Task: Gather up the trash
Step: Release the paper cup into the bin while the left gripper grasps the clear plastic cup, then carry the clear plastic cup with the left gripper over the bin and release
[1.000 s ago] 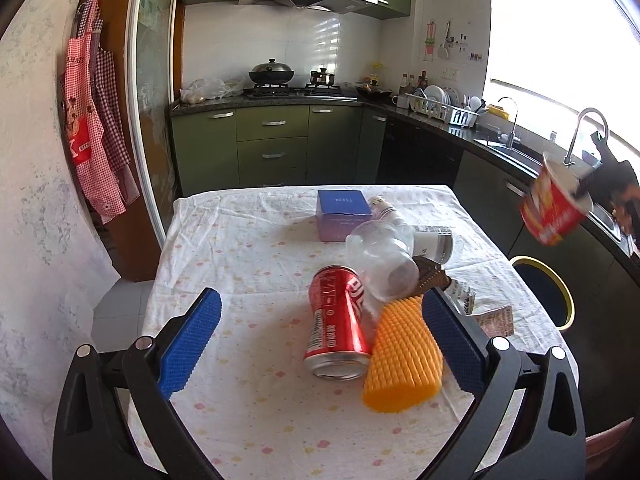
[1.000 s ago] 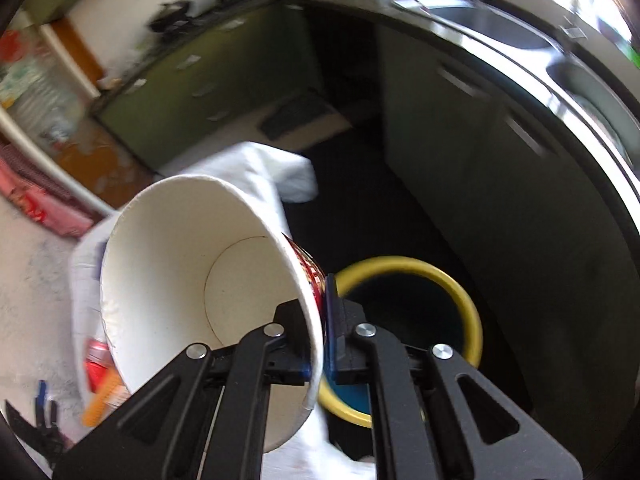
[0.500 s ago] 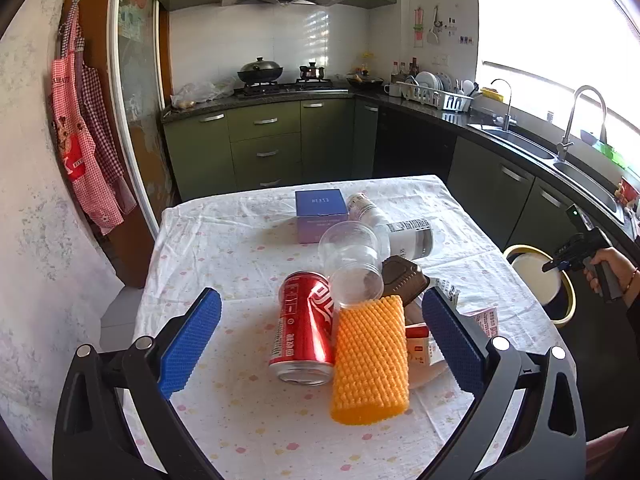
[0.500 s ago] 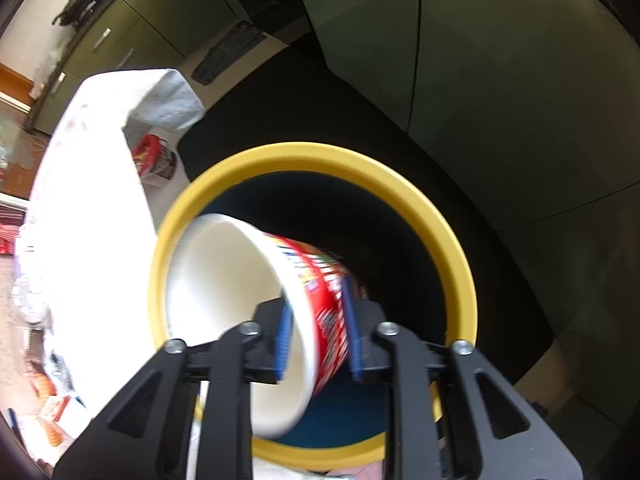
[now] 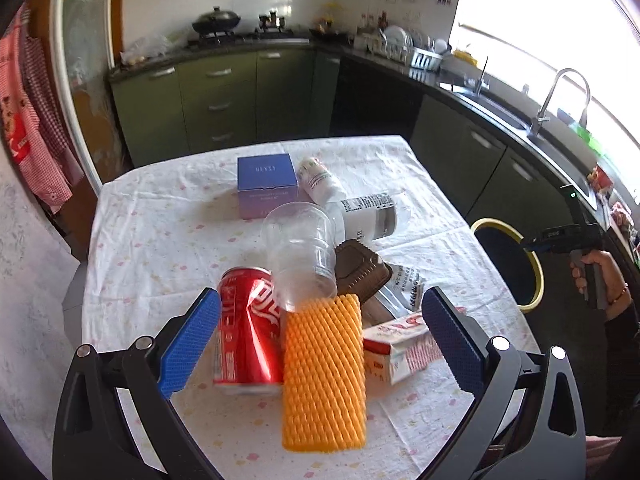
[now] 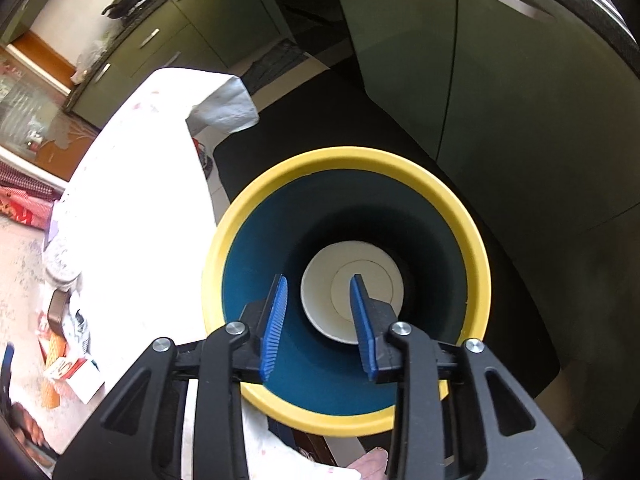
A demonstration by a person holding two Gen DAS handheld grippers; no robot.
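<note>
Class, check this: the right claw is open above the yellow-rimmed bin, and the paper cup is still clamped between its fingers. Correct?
Not quite. The right claw is open above the bin, but the paper cup lies at the bin's bottom, released, as the right wrist view shows.

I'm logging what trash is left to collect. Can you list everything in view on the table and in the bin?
Soda can: 1, red, lying on table.
Foam net sleeve: 1, orange, beside can.
Plastic cup: 1, clear, on its side.
Box: 1, purple-blue, far side.
Bottles: 2, white, lying mid-table.
Tray: 1, brown.
Carton: 1, red and white.
Bin: 1, yellow rim, on floor.
Paper cup: 1, white, inside bin.
Left gripper: open.
Right gripper: open, above bin.
</note>
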